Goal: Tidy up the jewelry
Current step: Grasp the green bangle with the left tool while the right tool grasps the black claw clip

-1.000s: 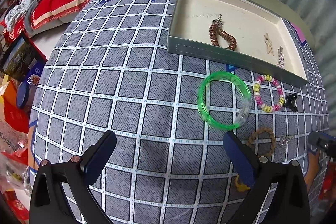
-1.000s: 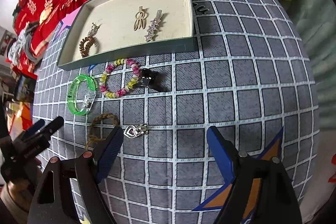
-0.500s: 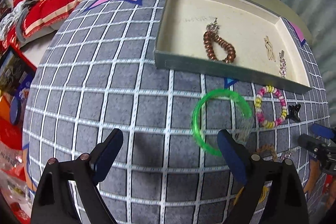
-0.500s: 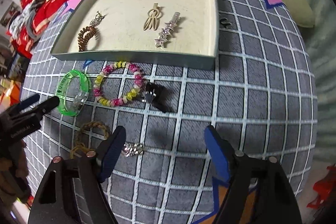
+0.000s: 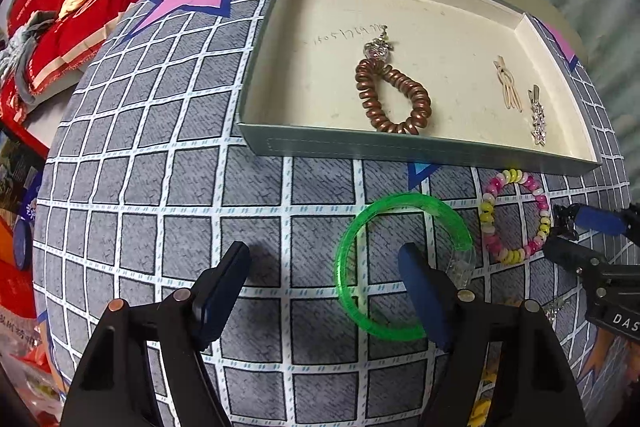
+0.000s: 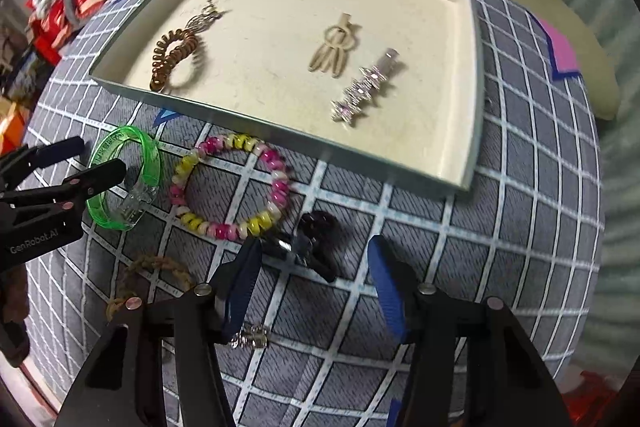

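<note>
Three things are already in the tray (image 5: 420,151): a brown coil hair tie (image 5: 394,95), a tan clip (image 6: 334,53) and a sparkly star clip (image 6: 362,93). Five things are left out on the checked cloth (image 5: 168,187) — so I think the job is not yet half done.

The left gripper (image 5: 324,271) is open wide and holds nothing. The green bangle (image 5: 400,263) lies right at its right finger (image 5: 420,291), and that finger looks to sit inside the ring. The bangle's near-left rim is between the two fingers. The tray is just past the bangle, straight ahead.

The right gripper (image 6: 316,275) is open wide too, and empty. The black claw clip (image 6: 316,243) lies between its fingers, close to the left one. The pink and yellow bead bracelet (image 6: 232,183) is just ahead and to the left. A brown braided band (image 6: 152,275) sits off to the left of the left finger, and a little silver charm (image 6: 250,337) lies low, just under that finger.

I guess the bangle and the black clip go in next.
</note>
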A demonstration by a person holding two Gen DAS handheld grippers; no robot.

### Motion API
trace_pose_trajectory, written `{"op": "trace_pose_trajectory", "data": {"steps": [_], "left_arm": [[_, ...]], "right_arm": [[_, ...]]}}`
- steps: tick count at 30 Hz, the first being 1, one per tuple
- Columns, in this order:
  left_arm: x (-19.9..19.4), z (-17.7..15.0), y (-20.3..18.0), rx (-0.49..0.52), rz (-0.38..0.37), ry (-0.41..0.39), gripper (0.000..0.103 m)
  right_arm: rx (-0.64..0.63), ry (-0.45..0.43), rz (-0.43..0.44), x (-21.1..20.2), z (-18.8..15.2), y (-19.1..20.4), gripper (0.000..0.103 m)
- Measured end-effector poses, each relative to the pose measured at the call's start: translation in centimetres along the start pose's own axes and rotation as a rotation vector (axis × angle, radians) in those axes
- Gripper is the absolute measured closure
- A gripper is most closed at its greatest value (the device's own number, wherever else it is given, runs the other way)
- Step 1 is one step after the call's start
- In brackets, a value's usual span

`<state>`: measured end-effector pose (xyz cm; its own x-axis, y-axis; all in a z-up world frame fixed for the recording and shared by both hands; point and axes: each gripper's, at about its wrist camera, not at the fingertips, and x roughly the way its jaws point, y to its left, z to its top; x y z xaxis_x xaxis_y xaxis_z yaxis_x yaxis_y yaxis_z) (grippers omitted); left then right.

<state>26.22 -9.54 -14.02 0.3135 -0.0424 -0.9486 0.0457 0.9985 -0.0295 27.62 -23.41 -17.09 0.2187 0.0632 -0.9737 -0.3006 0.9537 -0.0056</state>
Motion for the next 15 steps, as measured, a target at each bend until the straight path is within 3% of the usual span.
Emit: {"op": "trace_pose_trajectory", "data": {"steps": [3, 7, 10, 15], "left_arm": [[0.1, 0.0, -0.3, 0.015, 0.010, -0.006, 0.017], [0.0, -0.1, -0.7, 0.027, -0.001, -0.010, 0.019], [-0.2, -0.2, -1.0, 0.043, -0.008, -0.022, 0.027], [-0.7, -0.6, -1.9, 0.085, -0.025, -0.048, 0.056]], "right_arm": [[-0.022, -0.004, -0.013, 0.3, 0.5, 0.7, 0.046], [-0.025, -0.012, -0.017, 0.3, 1.0, 1.0, 0.060], [-0.024, -0.012, -0.022, 0.3, 1.0, 1.1, 0.063], [-0.016, -0.019, -0.034, 0.4, 0.9, 1.4, 0.063]]}}
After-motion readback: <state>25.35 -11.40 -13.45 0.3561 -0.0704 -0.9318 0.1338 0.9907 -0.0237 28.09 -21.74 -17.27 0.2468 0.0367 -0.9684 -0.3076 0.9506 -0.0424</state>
